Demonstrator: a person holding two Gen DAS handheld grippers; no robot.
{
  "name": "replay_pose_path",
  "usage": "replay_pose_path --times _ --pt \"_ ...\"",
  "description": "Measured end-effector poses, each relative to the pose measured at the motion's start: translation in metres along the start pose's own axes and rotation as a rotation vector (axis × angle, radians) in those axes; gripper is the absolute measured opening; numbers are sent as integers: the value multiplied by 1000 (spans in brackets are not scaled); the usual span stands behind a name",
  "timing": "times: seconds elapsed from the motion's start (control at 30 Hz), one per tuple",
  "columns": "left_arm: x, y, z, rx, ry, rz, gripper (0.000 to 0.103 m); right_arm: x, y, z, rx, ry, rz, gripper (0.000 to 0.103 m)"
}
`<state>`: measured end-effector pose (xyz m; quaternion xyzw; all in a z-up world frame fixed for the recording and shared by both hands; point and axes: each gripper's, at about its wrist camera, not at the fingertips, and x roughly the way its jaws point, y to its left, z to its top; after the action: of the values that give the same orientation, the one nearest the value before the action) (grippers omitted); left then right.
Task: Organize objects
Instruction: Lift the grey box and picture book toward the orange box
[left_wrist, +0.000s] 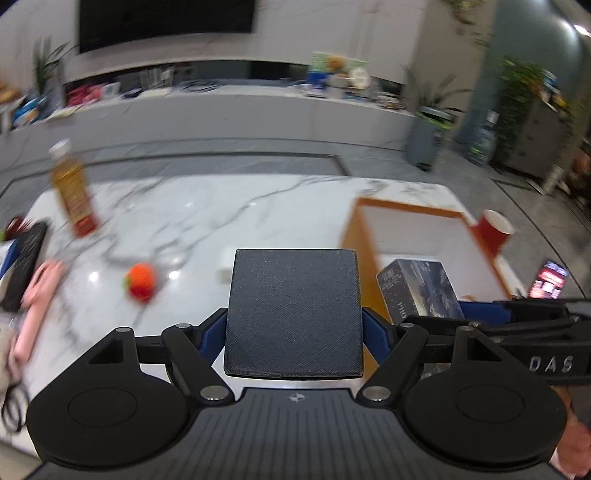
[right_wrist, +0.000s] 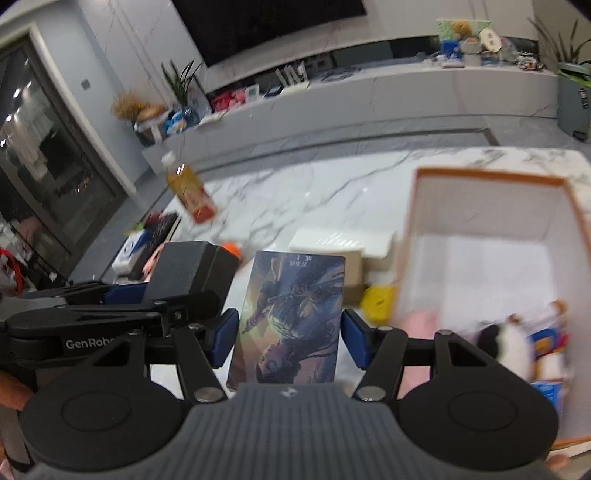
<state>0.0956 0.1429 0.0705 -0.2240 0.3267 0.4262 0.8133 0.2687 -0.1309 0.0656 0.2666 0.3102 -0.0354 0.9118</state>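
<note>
Left gripper (left_wrist: 293, 321) clenched on dark textured square block (left_wrist: 293, 314); right gripper (right_wrist: 290, 334) grips illustrated blue card box (right_wrist: 290, 317) — orange-rimmed white box (right_wrist: 491, 181) far right. Risk — the two boxes colliding, slipping.

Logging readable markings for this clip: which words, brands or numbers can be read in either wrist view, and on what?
"DAS": right gripper, on its side, seen from the left wrist.
"GenRobo", cut off: left gripper, on its side, seen from the right wrist.
Illustrated box: small print on top, too blurred.
Bottle label: too blurred.
Phone screen: unreadable.
</note>
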Motion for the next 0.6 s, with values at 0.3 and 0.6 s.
replay_pose_path --times 0.3,0.6 --pt "64 -102 40 184 47 -58 87 -42 -103 39 108 -13 -125 62" --pt "160 -150 36 263 182 63 87 -8 -175 65 165 68 -228 62"
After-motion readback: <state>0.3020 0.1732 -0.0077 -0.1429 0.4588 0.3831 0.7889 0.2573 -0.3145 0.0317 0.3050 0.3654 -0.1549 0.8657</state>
